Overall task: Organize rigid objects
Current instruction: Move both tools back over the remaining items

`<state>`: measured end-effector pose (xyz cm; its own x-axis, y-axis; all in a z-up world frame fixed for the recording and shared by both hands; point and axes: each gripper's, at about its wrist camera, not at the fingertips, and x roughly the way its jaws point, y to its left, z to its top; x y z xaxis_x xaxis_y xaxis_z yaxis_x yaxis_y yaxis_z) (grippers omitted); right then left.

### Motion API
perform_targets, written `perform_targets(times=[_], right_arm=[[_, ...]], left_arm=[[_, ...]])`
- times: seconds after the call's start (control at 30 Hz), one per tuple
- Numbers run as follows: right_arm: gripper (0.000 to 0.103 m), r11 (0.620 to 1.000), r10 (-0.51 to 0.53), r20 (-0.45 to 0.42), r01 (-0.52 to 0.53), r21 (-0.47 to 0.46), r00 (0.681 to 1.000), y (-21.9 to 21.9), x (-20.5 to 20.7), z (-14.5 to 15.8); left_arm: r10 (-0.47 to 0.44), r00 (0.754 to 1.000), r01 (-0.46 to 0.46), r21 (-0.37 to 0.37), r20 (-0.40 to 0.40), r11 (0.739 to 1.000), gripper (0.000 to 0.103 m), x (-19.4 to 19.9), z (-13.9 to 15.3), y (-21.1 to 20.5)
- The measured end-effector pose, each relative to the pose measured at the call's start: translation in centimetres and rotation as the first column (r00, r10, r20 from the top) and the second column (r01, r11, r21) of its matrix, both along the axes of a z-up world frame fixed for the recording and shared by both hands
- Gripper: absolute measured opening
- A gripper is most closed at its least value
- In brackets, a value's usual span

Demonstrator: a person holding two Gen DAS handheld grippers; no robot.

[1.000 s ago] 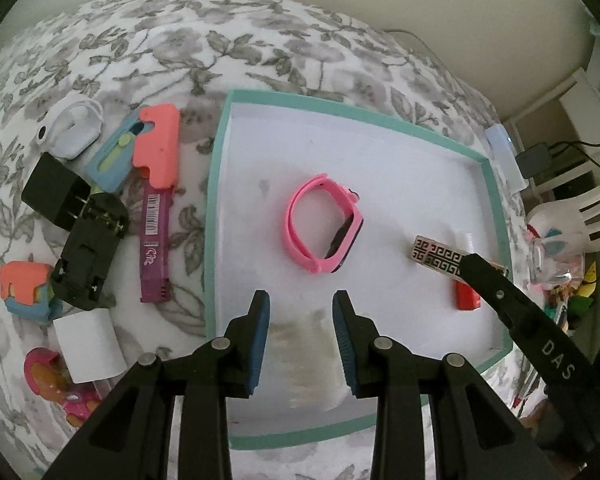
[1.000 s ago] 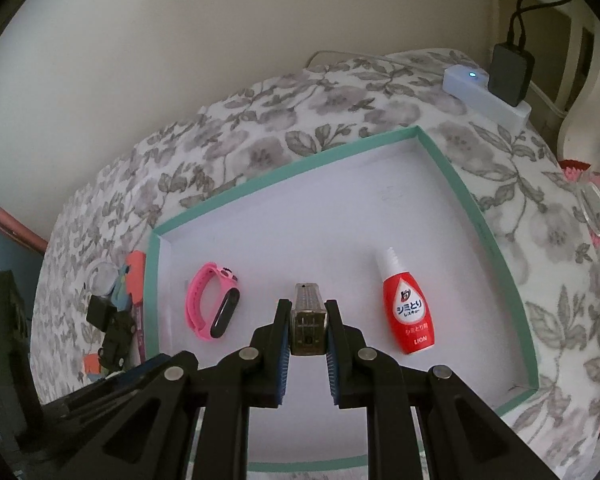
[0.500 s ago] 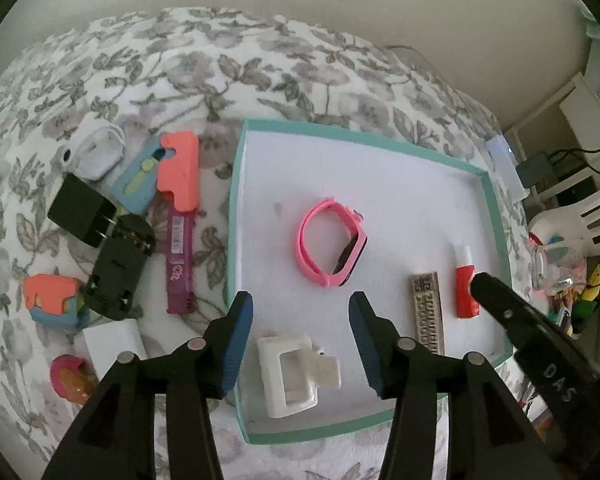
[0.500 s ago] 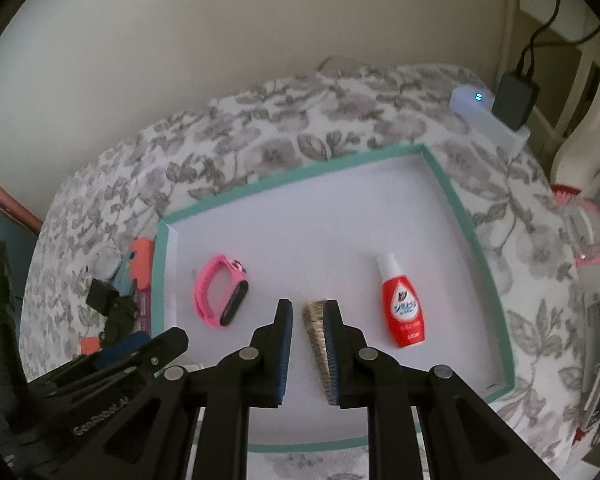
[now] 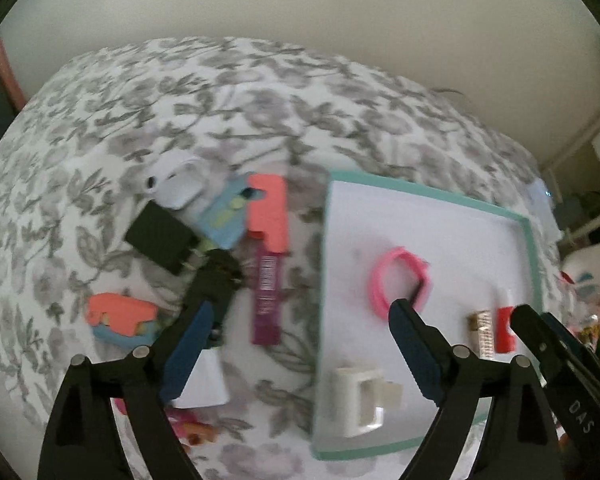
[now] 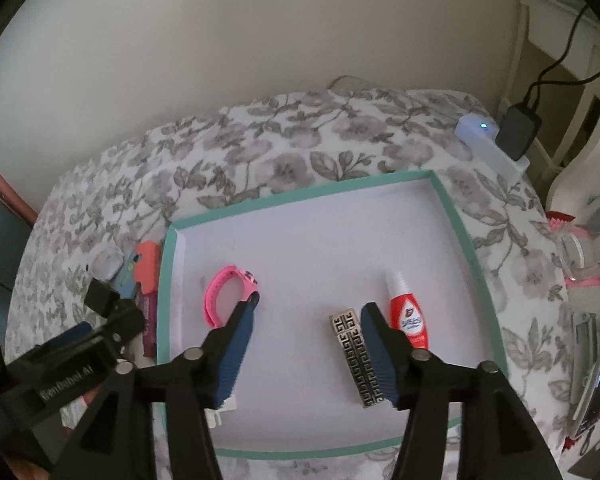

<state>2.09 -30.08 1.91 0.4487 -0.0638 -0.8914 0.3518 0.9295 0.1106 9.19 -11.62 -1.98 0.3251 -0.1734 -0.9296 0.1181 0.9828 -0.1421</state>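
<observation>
The teal-rimmed tray [image 6: 466, 240] holds pink band [image 6: 224, 296], patterned bar [image 6: 354, 356], red bottle [image 6: 406, 312], white clip [image 5: 360, 396]; both grippers' fingers just spread, empty.

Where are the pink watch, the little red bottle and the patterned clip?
pink watch [image 6: 216, 296], right wrist view, on its strap.
red bottle [image 6: 410, 320], right wrist view, on its label.
patterned clip [image 6: 354, 354], right wrist view, on its top face.

My tray [image 6: 456, 216] was white inside with a teal rim, on a white cloth [image 6: 300, 136] printed with grey flowers. In it lay a pink band [image 6: 220, 292], a red bottle [image 6: 410, 320] and a gold-and-black key-patterned bar [image 6: 350, 356].
</observation>
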Motion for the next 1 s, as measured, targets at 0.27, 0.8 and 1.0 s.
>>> perform_targets(times=[0.27, 0.8, 1.0], right_arm=[[0.083, 0.999, 0.045, -0.008, -0.045, -0.012, 0.999, 2.3, 1.0, -0.9], [0.103, 0.977, 0.213, 0.042, -0.212, -0.01, 0.976, 11.2, 3.9, -0.9], [0.103, 0.956, 0.292, 0.056, -0.291, -0.019, 0.955, 14.8, 4.4, -0.8]], left_arm=[[0.087, 0.995, -0.086, 0.03, -0.044, 0.996, 0.1, 1.2, -1.3, 3.6], [0.311, 0.95, -0.311, 0.006, 0.013, 0.95, 0.1, 3.0, -0.1, 15.4], [0.361, 0.932, -0.361, -0.007, 0.036, 0.933, 0.1, 2.8, 0.6, 18.9]])
